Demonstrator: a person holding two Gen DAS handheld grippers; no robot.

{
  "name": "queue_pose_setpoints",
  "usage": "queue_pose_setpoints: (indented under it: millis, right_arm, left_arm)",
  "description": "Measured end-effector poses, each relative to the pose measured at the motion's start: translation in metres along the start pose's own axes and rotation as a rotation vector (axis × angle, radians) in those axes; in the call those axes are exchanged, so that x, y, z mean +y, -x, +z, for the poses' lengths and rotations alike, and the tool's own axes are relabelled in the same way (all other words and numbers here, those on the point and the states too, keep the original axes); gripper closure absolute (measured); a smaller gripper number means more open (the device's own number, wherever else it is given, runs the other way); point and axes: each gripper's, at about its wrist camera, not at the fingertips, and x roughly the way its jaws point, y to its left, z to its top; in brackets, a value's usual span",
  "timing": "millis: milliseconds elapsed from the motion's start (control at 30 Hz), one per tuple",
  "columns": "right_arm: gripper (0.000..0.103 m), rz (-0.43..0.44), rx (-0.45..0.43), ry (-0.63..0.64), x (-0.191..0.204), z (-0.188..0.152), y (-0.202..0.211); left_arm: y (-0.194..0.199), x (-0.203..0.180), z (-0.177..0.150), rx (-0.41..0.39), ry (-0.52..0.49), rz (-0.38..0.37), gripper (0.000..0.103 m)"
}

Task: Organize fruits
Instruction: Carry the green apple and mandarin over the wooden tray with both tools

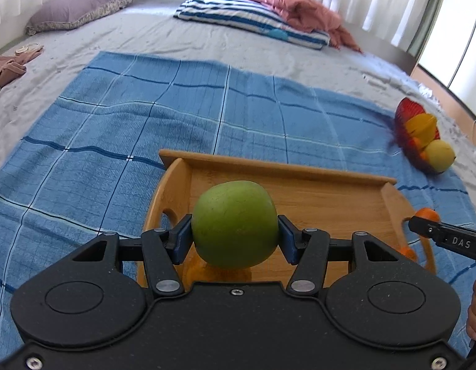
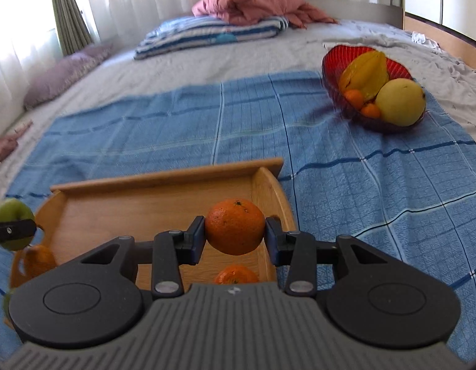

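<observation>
My left gripper (image 1: 235, 237) is shut on a green apple (image 1: 234, 223), held over the left part of a wooden tray (image 1: 278, 166). My right gripper (image 2: 234, 236) is shut on an orange mandarin (image 2: 234, 226) above the tray (image 2: 163, 178) near its right wall. Another mandarin (image 2: 236, 274) lies in the tray below it, and one more (image 2: 39, 260) sits at the tray's left handle. The green apple (image 2: 12, 219) shows at the left edge of the right wrist view. A red bowl (image 2: 333, 61) at the far right holds a yellow starfruit (image 2: 367, 74), a large yellow fruit (image 2: 399, 101) and small mandarins.
The tray and the bowl (image 1: 404, 114) rest on a blue checked cloth (image 1: 114, 129) spread over a grey bed. A striped folded blanket (image 1: 247, 18), a pink quilt (image 1: 299, 9) and purple pillows (image 1: 71, 12) lie at the far end. Curtains hang behind.
</observation>
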Motion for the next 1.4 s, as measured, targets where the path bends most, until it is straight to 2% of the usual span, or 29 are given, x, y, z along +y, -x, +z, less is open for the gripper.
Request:
queue_pose_setpoints:
  millis: [467,1067,1400]
  right_arm:
    - [0.059,-0.047,0.072,0.054,0.016,-0.002,-0.034]
    - [0.058,-0.048,0.082,0.077,0.018,-0.007,-0.045]
    - [0.056,-0.045,0.080,0.069,0.017,-0.008,-0.045]
  left_arm:
    - [-0.041,0.000,0.010,0.059,-0.013,0.059,0.049]
    - [-0.061,0.005,0.004,0.093,-0.016,0.103,0.049]
    - [-0.062,0.001,0.002,0.087,-0.045,0.117,0.049]
